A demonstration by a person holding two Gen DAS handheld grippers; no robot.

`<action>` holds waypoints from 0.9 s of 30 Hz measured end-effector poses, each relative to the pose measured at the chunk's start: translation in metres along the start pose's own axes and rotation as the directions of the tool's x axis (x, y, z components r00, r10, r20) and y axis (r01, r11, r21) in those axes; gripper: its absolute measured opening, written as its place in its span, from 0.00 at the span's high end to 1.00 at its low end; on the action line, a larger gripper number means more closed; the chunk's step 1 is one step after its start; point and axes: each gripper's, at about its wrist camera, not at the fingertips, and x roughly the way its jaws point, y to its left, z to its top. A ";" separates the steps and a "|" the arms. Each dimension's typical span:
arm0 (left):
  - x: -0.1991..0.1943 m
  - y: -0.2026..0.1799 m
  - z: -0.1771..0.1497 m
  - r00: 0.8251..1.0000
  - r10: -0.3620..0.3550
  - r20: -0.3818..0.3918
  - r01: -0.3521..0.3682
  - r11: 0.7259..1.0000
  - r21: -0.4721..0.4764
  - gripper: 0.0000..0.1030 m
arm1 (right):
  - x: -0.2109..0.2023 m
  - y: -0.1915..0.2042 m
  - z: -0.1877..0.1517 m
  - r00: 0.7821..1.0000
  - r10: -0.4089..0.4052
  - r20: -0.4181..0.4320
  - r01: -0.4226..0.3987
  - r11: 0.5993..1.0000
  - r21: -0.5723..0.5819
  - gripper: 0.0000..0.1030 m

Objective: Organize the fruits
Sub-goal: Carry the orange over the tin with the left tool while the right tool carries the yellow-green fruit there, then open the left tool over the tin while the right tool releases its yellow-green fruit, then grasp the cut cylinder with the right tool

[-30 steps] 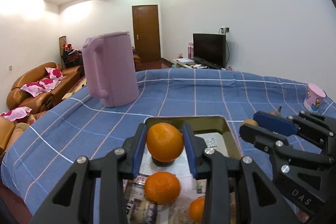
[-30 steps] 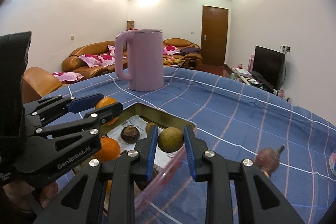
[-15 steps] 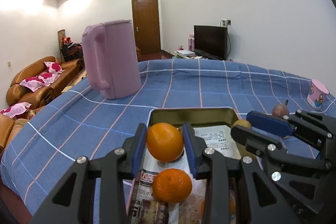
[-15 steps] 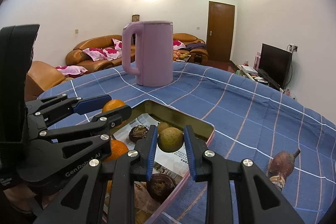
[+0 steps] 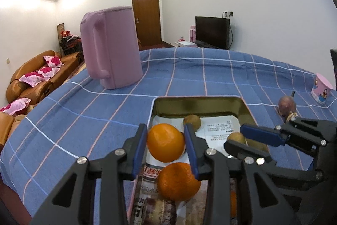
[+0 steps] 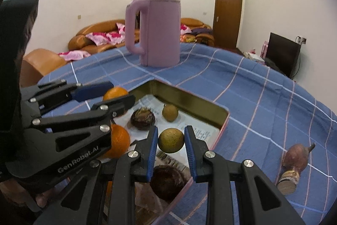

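Note:
My left gripper [image 5: 165,146] is shut on an orange [image 5: 165,145] and holds it over the near left part of a gold tin tray [image 5: 198,102] lined with newspaper. A second orange [image 5: 179,181] lies in the tray below it. My right gripper [image 6: 171,141] is shut on a yellow-green round fruit [image 6: 170,140] above the tray's right side [image 6: 223,125]. In the tray lie another yellow-green fruit [image 6: 170,112] and two dark brown fruits [image 6: 142,119]. The left gripper also shows in the right wrist view [image 6: 115,96].
A tall pink kettle [image 5: 111,47] stands on the blue checked tablecloth [image 5: 210,69] behind the tray. A reddish fruit with a stem [image 6: 296,158] lies on the cloth to the right of the tray. A pink cup [image 5: 322,90] stands at the far right.
Both grippers have come lower and closer over the tray, each still holding its fruit. The kettle and tray look nearer and larger in both views.

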 end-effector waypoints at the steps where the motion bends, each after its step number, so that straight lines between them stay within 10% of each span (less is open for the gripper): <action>1: -0.001 0.000 -0.001 1.000 0.004 0.006 -0.004 1.000 0.000 0.62 | 0.002 0.001 -0.001 1.000 0.002 -0.006 -0.002 1.000 -0.001 0.73; 6: -0.004 -0.003 0.000 1.000 -0.002 0.014 0.002 1.000 0.015 0.62 | 0.004 0.002 -0.001 0.999 0.034 -0.023 -0.034 0.999 -0.002 0.73; 9: -0.007 -0.003 -0.001 1.000 0.003 0.017 -0.003 1.000 0.008 0.43 | 0.005 0.007 -0.002 0.998 0.043 -0.035 -0.043 0.999 -0.018 0.73; 13: -0.019 -0.001 0.001 0.998 0.007 0.055 -0.006 1.000 -0.012 0.28 | 0.000 0.010 -0.003 0.999 0.037 -0.014 -0.038 0.999 -0.028 0.44; 27: -0.033 -0.014 0.010 0.997 -0.010 0.081 0.013 0.999 -0.029 0.12 | -0.041 -0.019 -0.001 0.996 -0.070 0.056 0.068 0.997 0.026 0.43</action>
